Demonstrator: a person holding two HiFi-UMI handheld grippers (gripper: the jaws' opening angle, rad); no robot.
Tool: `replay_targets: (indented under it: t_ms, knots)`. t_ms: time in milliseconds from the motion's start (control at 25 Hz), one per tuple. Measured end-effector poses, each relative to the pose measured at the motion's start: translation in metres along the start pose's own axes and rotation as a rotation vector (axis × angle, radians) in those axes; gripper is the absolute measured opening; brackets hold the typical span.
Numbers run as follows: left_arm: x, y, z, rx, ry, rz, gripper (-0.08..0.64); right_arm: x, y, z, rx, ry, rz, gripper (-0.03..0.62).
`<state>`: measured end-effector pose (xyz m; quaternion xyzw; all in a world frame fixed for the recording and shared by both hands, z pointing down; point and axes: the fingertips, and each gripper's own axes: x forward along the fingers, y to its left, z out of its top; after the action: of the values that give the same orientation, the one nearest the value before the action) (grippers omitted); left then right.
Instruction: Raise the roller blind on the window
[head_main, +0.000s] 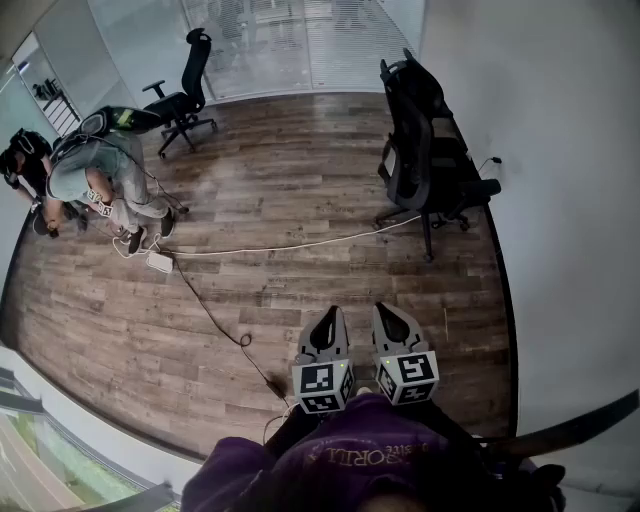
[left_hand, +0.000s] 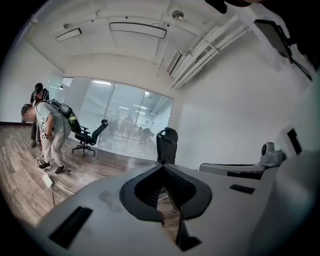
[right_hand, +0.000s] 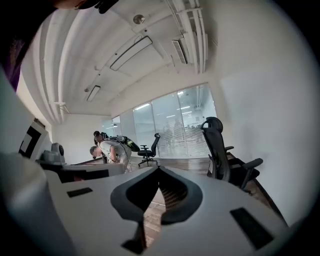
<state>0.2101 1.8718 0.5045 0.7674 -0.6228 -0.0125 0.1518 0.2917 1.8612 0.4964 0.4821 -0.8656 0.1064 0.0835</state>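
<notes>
Two grippers, both shut and empty, over a wood floor.
Head view: your left gripper and right gripper lie just beside each other. You see two black office chairs, the far chair and the near chair by the right wall. At the left are two people, a stooping person and a second person. Two cables cross the floor, a white cable and a black cable. The window sits at the lower left corner; its blind cannot be made out. Left gripper view: jaws meet, nothing between. Right gripper view: jaws likewise together on nothing.
</notes>
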Motion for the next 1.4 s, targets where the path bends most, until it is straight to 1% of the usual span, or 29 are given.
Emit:
replay_targets:
  t_ms: [360, 560, 720, 880, 960, 1160, 1280, 1400]
  knots:
    - [-0.002, 0.005, 0.002, -0.001, -0.004, -0.004, 0.002, 0.003, 0.006, -0.001, 0.001, 0.005, -0.003, -0.003]
    - [-0.004, 0.013, 0.002, -0.014, 0.003, 0.005, 0.002, 0.007, 0.009, 0.0, 0.006, 0.001, -0.009, -0.003]
    - [-0.002, 0.028, 0.002, -0.021, 0.005, 0.017, 0.002, 0.022, 0.011, 0.0, 0.021, 0.009, -0.021, -0.003]
    - [0.001, 0.053, 0.0, 0.0, 0.0, 0.025, 0.002, 0.044, 0.02, -0.002, 0.004, 0.014, -0.028, -0.003]
    - [0.004, 0.068, -0.004, 0.003, 0.004, 0.03, 0.002, 0.057, 0.024, -0.005, 0.0, 0.014, -0.037, -0.003]
    - [0.031, 0.102, -0.003, -0.042, 0.019, 0.057, 0.002, 0.101, 0.02, 0.0, 0.024, 0.02, -0.046, -0.003]
    - [0.063, 0.124, 0.003, -0.035, 0.026, 0.084, 0.002, 0.141, 0.011, 0.003, 0.004, 0.042, -0.03, -0.003]
    - [0.11, 0.146, 0.013, -0.041, 0.024, 0.093, 0.002, 0.195, -0.006, 0.011, 0.007, 0.048, -0.014, -0.003]
